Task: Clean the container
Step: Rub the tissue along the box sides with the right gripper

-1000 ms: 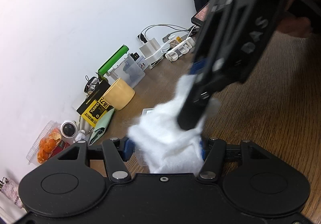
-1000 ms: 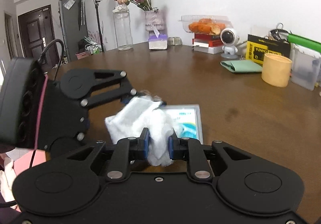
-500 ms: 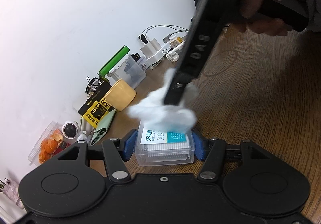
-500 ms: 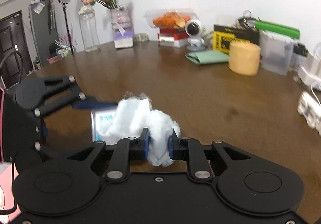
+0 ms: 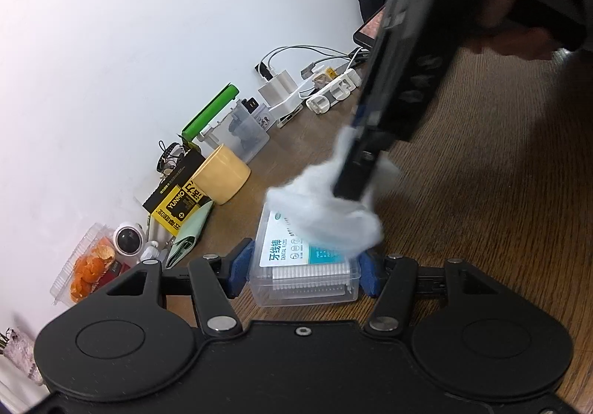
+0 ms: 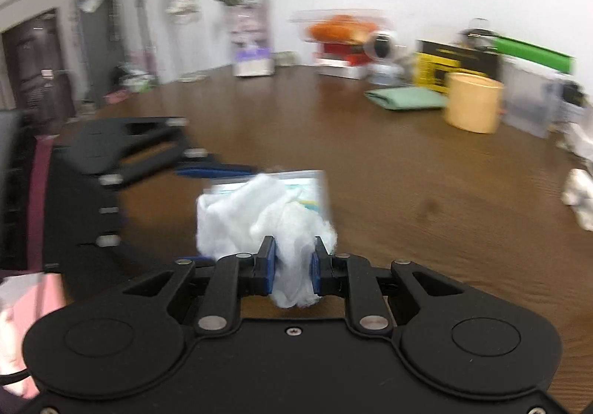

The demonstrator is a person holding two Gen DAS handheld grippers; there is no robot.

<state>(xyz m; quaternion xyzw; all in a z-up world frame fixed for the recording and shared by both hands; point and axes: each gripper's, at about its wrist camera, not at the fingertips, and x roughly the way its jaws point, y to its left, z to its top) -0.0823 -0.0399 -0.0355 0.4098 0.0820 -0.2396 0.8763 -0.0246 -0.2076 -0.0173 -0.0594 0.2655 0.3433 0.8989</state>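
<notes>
Two grippers meet at one clear plastic floss-pick box, a shallow rectangular case with rounded corners and a white-and-teal printed label on its lid; a packed row of white picks shows through its near wall. The left gripper clamps this box, one blue pad pressed on each short side, on the dark wood-grain table. The right gripper pinches a crumpled, fluffy white tissue wad between its narrow-set blue pads; the wad lies on the lid's far right part and covers much of the label. The right wrist view is motion-blurred. Beyond the box, against the white wall, runs a row of clutter: a smooth yellow cylindrical cup, a translucent bin holding dark items under a raised green lid, a black-and-yellow carton, a folded pale green pouch, a small white round camera, and a clear clamshell tray of orange fruit pieces. White chargers and a power strip with cables lie further along the wall. Between the box and that row, and to the box's right, the tabletop is bare.
</notes>
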